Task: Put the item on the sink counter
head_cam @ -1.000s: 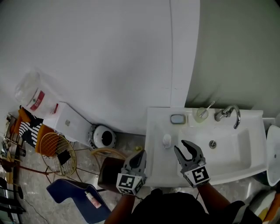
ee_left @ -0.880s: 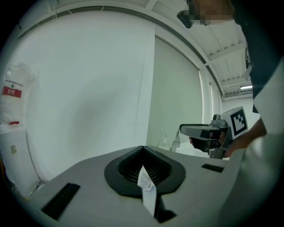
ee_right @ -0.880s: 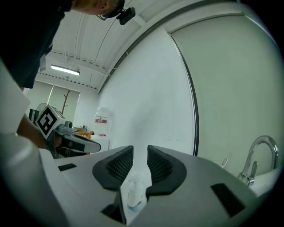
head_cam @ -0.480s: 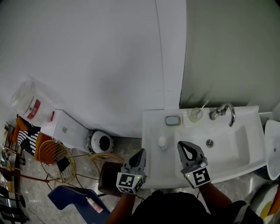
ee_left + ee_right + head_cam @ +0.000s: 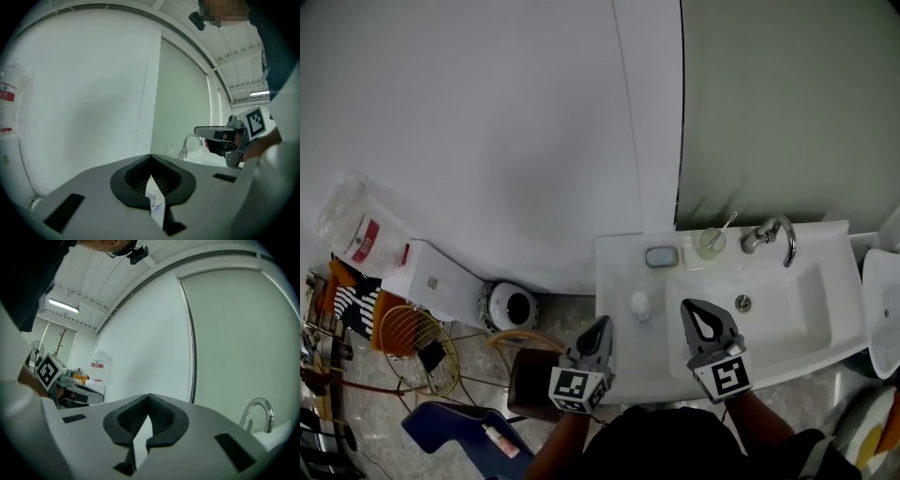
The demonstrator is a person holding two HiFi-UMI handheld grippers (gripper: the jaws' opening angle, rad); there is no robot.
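A small white item (image 5: 640,304) stands on the white sink counter (image 5: 619,272), left of the basin. My right gripper (image 5: 688,307) hovers over the basin's front left, shut, with nothing between its pads (image 5: 149,395). The item lies a little to its left, apart from it. My left gripper (image 5: 604,322) hangs off the counter's front left corner, shut (image 5: 150,156); a thin white printed strip shows in the gap behind its tips. Each gripper view shows the other gripper: the right one (image 5: 220,133), the left one (image 5: 79,392).
A soap dish (image 5: 661,256), a cup with a toothbrush (image 5: 710,243) and the faucet (image 5: 769,234) line the counter's back. On the floor to the left are a toilet (image 5: 441,281), a wire basket (image 5: 412,342), a brown stool (image 5: 530,375) and a blue seat (image 5: 459,431).
The right gripper's jaws have gone from open to shut. The head view has shifted, so the sink sits slightly further left and lower in the frame.
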